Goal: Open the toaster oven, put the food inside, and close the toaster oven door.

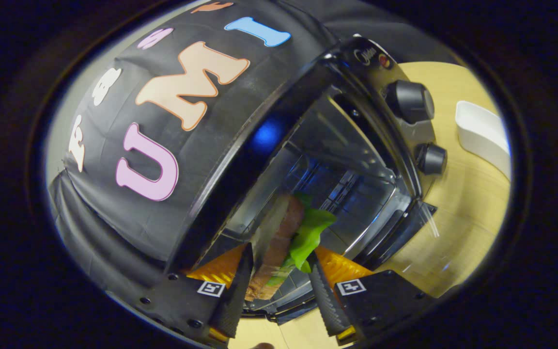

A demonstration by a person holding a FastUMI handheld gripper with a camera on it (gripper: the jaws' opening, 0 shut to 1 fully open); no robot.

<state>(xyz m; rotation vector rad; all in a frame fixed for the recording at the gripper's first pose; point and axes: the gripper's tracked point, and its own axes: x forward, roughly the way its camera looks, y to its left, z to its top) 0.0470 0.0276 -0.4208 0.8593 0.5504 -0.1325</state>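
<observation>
A black toaster oven [308, 97] fills the view ahead, tilted because I am rolled to one side. Its door [395, 232] hangs open, and the shiny cavity [337, 179] with its rack lies just beyond my fingers. Two dark knobs [412, 102] sit on its control panel. Between my fingers I hold a sandwich [284, 242] of brown bread with green lettuce sticking out. My gripper [281, 271] is shut on the sandwich, both fingers pressing its sides. The sandwich's front end reaches into the oven's mouth.
The oven stands on a light wooden table [463, 218]. A white rectangular dish [482, 133] rests on the table beyond the control panel. Black cloth wall rises behind the oven.
</observation>
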